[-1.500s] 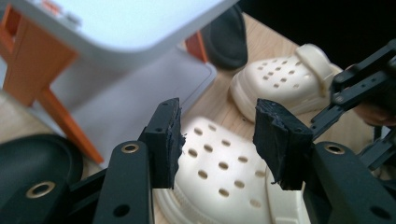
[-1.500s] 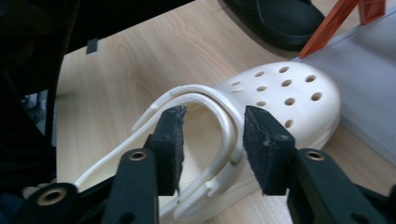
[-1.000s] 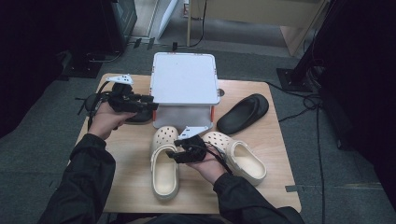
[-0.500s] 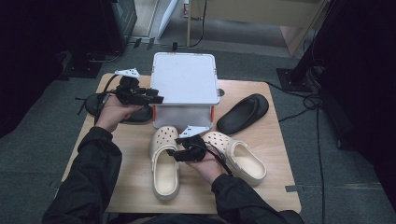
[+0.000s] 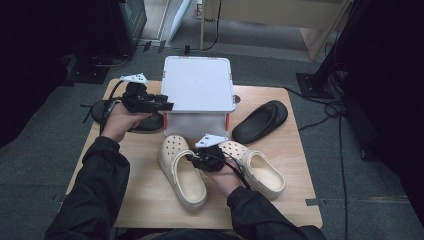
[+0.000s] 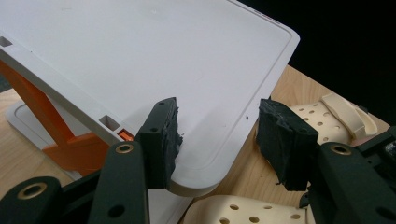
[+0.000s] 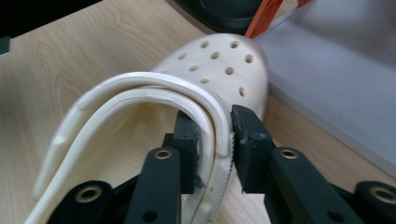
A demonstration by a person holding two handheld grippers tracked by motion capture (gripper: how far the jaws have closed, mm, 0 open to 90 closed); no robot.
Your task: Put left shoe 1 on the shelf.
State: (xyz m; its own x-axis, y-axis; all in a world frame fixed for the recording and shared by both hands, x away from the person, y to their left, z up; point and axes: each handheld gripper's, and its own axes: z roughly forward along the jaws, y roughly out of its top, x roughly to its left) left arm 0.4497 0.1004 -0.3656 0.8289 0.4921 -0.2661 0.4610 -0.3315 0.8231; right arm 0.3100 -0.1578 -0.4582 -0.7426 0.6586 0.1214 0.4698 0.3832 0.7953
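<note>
All footwear out on table [image 5: 150,200], none in white box [image 5: 200,90], lid on; we judge work barely begun. Left cream clog [image 5: 182,172] lies before box. Left gripper [image 5: 161,105] spread wide astride lid corner. Right gripper [image 5: 200,159] jaws just closed, clenched on clog's side wall. Remaining: lift lid, load shoes. Gripper views give us pinch and pad clearance; high view gives layout.

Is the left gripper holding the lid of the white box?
No, the left gripper stands open around the corner of the white lid, pads apart.
</note>
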